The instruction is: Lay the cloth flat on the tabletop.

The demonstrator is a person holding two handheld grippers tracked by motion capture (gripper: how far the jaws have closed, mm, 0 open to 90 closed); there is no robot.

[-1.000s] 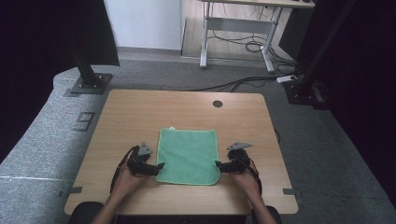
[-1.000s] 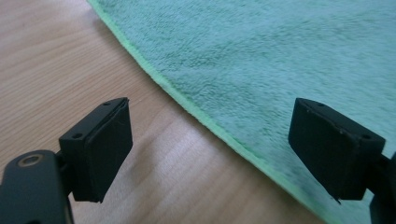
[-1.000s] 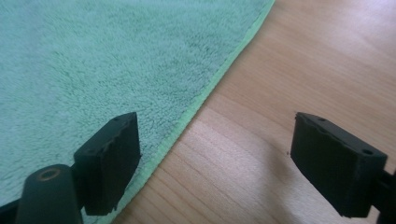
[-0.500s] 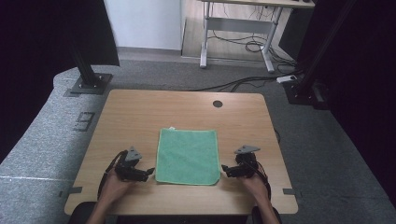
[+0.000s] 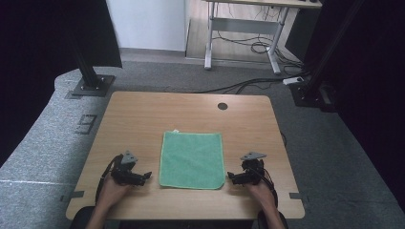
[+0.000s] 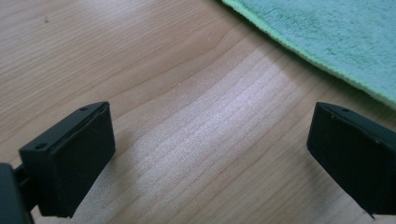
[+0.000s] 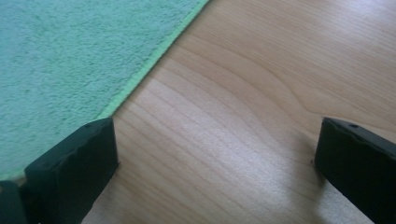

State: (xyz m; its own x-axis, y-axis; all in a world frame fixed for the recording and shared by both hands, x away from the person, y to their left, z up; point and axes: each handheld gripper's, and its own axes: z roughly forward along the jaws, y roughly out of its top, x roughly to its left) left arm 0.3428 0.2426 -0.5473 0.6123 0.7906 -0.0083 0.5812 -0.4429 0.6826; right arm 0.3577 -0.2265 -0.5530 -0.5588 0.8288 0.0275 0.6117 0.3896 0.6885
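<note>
Flanking green cloth (image 5: 192,160), left gripper (image 5: 146,175), right gripper (image 5: 231,178) agape

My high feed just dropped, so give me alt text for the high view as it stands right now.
A green cloth lies flat and spread near the front edge of a wooden table. The person's left gripper and right gripper sit just off its lower corners, jaws pointing inward at it and holding nothing. Grey floor, black stands and a desk with cables lie beyond.

Soft overhead light, dark blurry surroundings, faint glare on table (image 6: 196,140).
</note>
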